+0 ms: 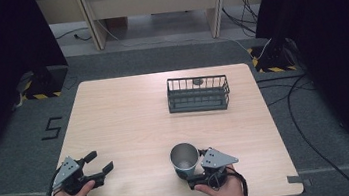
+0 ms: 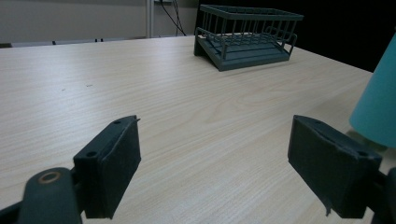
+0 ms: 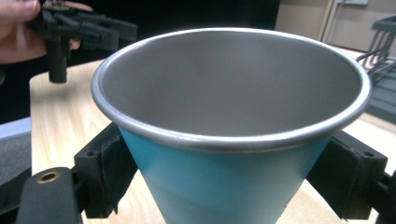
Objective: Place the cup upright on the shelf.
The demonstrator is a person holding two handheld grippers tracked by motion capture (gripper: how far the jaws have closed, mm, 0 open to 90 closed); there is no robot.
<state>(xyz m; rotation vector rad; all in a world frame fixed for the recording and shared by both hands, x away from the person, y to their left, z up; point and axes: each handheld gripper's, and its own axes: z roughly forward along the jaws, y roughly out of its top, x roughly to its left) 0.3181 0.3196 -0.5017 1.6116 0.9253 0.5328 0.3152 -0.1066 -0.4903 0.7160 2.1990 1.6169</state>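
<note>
Right gripper (image 1: 195, 172) had its jaws pinching the cup (image 1: 184, 159) (teal outside, steel inside) near the table's (image 1: 129, 118) 6 o'clock edge. Left gripper (image 1: 101, 163), jaws spread, held nothing. Basket (image 1: 197, 94) at 1 o'clock; grasp prob. done, carrying left.

Teal cup (image 1: 184, 160) (steel inside) upright, empty, near the table's front edge.
</note>
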